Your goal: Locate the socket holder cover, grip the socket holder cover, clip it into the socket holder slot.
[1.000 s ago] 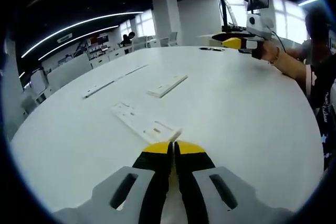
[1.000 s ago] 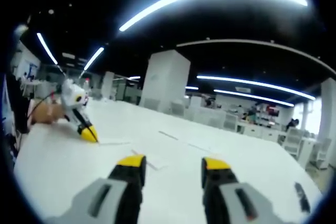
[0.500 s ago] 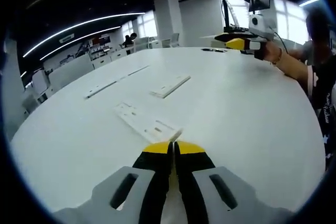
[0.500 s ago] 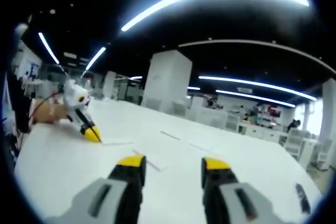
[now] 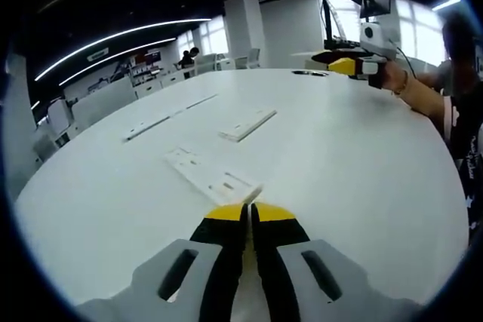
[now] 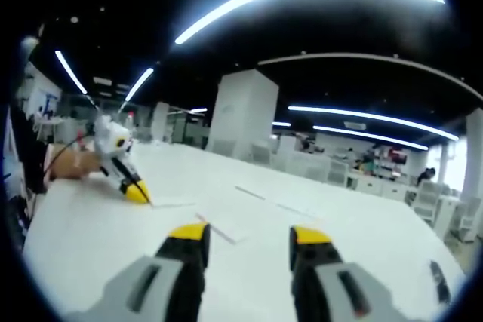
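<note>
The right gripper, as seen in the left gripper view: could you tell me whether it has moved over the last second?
Barely, if at all. The right gripper stays above the table's far edge; its slight shift matches the white strips', suggesting camera motion.

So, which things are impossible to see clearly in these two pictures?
- Left gripper, left gripper view: jaws closed at the near end of a white plate; whether they pinch it is hidden.
- Two far strips: too small to tell cover from holder.
- Right gripper view: flat parts blurred, low angle.
</note>
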